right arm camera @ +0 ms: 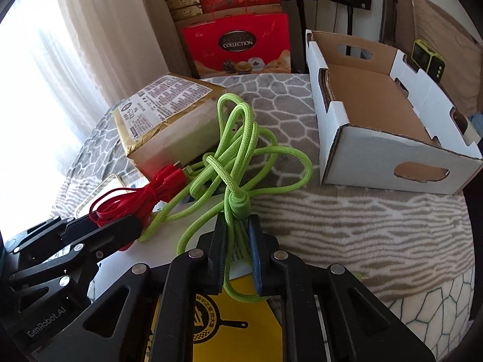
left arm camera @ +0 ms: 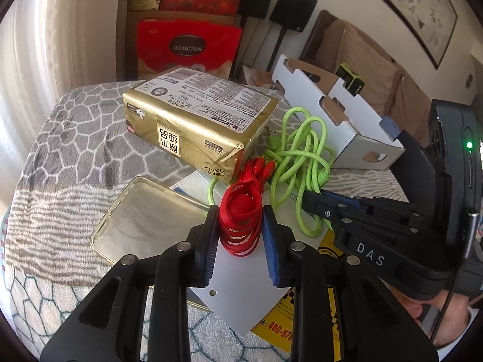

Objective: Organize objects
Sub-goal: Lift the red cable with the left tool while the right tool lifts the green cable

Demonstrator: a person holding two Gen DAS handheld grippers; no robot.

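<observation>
Braided green cable (right arm camera: 241, 163), glossy gold-foil pack (left arm camera: 193, 114), matt cardboard box (right arm camera: 377, 114) — all on plush cloth (right arm camera: 347, 223).

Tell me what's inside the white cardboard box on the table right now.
The white cardboard box shows only its bare brown floor; nothing lies on the part in view. Its near wall hides the front strip of the floor, so something small there cannot be ruled out.

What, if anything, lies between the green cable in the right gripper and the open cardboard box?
Nothing visible blocks the way: only bare patterned blanket lies between the green cable and the empty cardboard box. However, the cable's loops lie up against the red cable held in the left gripper, so they may snag.
</observation>
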